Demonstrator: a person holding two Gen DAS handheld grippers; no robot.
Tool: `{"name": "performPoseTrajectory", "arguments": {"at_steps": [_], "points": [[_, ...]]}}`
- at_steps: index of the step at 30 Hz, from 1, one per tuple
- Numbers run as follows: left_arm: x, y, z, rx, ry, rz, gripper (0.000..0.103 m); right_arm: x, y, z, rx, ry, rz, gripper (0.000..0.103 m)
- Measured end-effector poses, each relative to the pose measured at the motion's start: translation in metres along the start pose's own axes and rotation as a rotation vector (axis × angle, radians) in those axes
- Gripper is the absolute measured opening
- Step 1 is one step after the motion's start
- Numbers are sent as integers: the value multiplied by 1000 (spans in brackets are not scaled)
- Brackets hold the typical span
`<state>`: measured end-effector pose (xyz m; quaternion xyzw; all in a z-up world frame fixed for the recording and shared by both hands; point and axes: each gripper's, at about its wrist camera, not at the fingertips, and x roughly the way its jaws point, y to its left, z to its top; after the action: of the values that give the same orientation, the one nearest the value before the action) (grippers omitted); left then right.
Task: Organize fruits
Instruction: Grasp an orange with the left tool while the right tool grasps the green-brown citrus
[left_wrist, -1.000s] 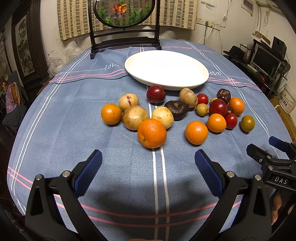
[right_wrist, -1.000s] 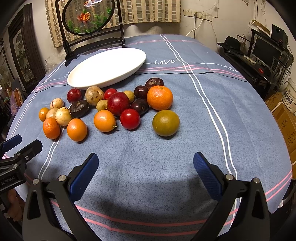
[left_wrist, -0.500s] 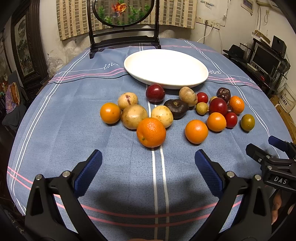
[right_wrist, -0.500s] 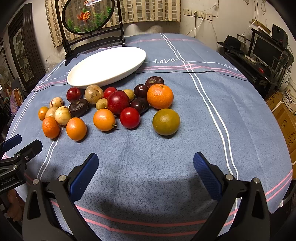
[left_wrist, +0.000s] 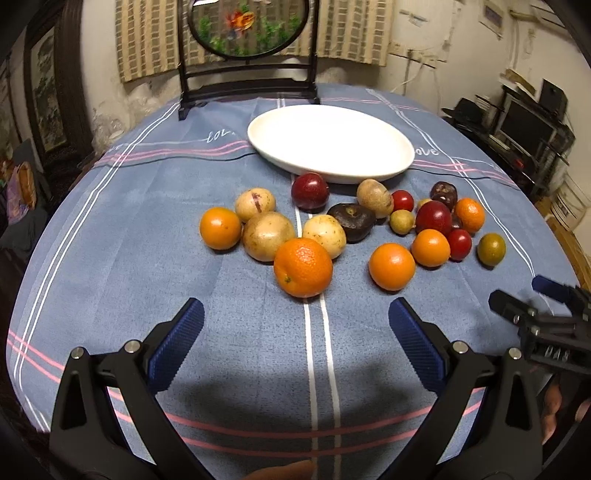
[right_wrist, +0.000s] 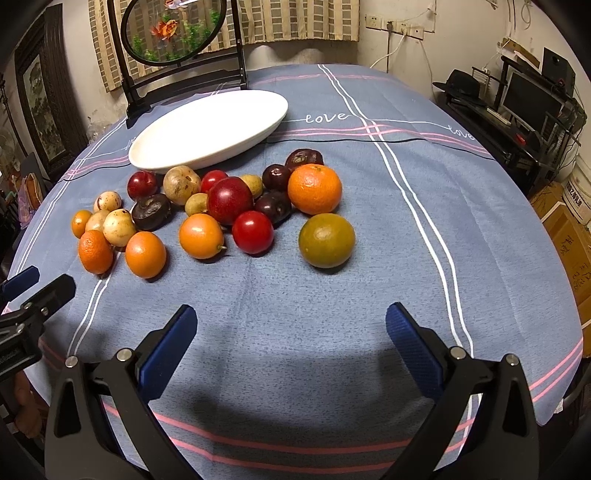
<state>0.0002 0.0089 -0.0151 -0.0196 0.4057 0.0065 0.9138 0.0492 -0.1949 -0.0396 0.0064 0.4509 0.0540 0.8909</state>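
Observation:
Several fruits lie loose on a blue tablecloth in front of an empty white oval plate. Nearest my left gripper is a large orange, just ahead of its open, empty fingers. Pale yellow fruits, dark red plums and smaller oranges spread to the right. My right gripper is open and empty, with a green-orange citrus and a red fruit ahead of it. Each gripper shows at the edge of the other's view.
A round framed fish picture on a black stand rises behind the plate at the table's far edge. Shelves with a monitor and cardboard boxes stand to the right of the table. Bare cloth lies between the grippers and the fruit.
Both grippers have edged slightly forward and tilted up, so the fruit and plate sit a little lower in view. Both stay open and no fruit has moved.

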Motion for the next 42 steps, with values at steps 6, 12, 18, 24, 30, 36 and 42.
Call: {"name": "performPoseTrajectory", "arguments": {"at_steps": [6, 12, 18, 24, 30, 36, 42], "points": [[17, 13, 1, 13, 33, 13, 101, 9, -7, 0, 19, 14, 19, 102], [38, 23, 9, 2, 79, 34, 98, 20, -7, 2, 2, 26, 44, 102], [59, 9, 15, 36, 133, 3, 75, 24, -13, 7, 17, 30, 60, 102], [70, 0, 25, 52, 132, -2, 53, 26, -20, 10, 14, 42, 72, 102], [69, -3, 28, 35, 132, -22, 42, 26, -41, 16, 53, 50, 60, 102], [64, 2, 24, 18, 136, -73, 42, 31, -44, 29, 29, 56, 17, 95], [65, 6, 21, 6, 132, -89, 42, 46, -33, 39, -20, 101, 4, 61]]}}
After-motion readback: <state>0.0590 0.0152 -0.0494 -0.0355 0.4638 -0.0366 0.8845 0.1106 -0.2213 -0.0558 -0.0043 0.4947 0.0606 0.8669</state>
